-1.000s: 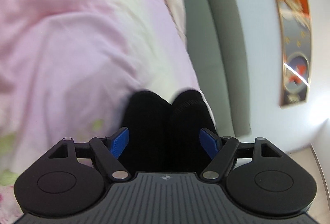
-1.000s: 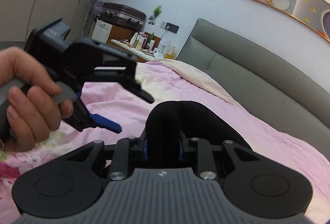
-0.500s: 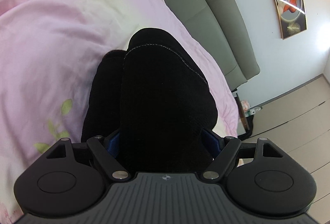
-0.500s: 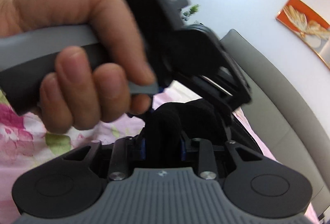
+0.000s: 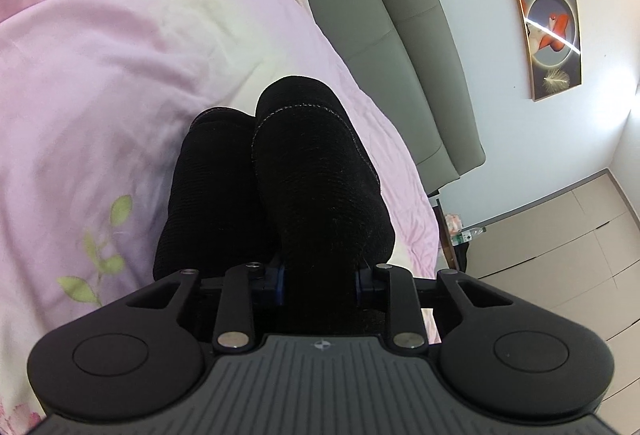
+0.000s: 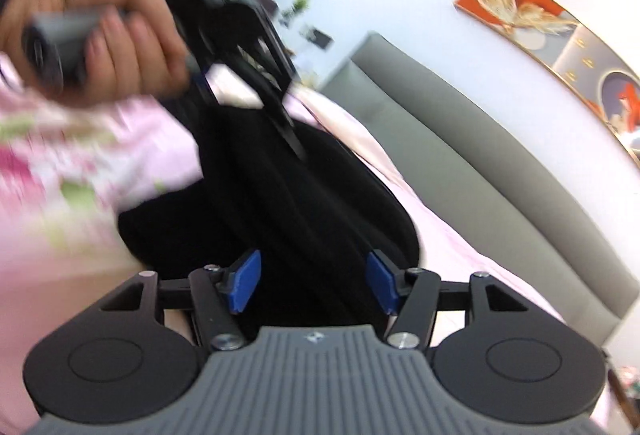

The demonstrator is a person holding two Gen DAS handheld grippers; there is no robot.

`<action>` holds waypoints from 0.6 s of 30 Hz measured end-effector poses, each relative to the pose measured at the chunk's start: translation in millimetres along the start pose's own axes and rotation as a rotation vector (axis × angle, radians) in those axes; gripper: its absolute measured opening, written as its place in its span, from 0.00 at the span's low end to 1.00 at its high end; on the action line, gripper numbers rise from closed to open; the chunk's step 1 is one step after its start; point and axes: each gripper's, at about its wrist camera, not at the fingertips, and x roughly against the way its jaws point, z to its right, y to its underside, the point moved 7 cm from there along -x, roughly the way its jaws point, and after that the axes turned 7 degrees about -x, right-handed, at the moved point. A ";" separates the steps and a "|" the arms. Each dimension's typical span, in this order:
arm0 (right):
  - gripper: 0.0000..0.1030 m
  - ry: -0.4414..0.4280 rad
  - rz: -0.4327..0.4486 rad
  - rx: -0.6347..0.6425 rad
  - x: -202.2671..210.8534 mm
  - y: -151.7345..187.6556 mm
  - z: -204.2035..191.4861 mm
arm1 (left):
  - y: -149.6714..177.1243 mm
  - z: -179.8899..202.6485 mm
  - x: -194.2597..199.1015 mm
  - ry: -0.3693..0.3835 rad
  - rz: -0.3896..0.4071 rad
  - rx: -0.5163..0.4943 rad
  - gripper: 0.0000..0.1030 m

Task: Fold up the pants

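The black pants [image 5: 304, 171] lie bunched in thick folds on the pink bedspread [image 5: 100, 83]. My left gripper [image 5: 320, 283] is shut on a thick fold of them, its blue pads pressed into the cloth. In the right wrist view the pants [image 6: 320, 219] fill the middle. My right gripper [image 6: 314, 283] is open, its blue pads [image 6: 244, 281] apart on either side of the cloth. The left gripper, held in a hand [image 6: 112, 39], shows blurred above the pants at upper left.
A grey padded headboard [image 5: 400, 35] runs along the far side of the bed, with a framed picture [image 5: 548, 7] on the white wall above. A wooden floor [image 5: 580, 243] and a bedside table show past the bed's corner.
My left gripper has closed on a fold of the pants. My right gripper has opened and let go of the fold it held. The left hand has moved up and left.
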 end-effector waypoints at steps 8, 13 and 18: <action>0.04 0.059 -0.094 0.045 -25.4 26.6 24.1 | -3.8 6.4 9.7 0.022 0.070 -0.025 0.25; 0.04 0.120 0.123 0.127 1.5 -14.4 20.3 | -25.8 18.0 59.6 0.085 0.277 -0.067 0.24; 0.08 -0.030 0.029 0.371 -22.4 11.8 -25.7 | -10.5 -44.6 30.0 -0.290 0.076 0.018 0.24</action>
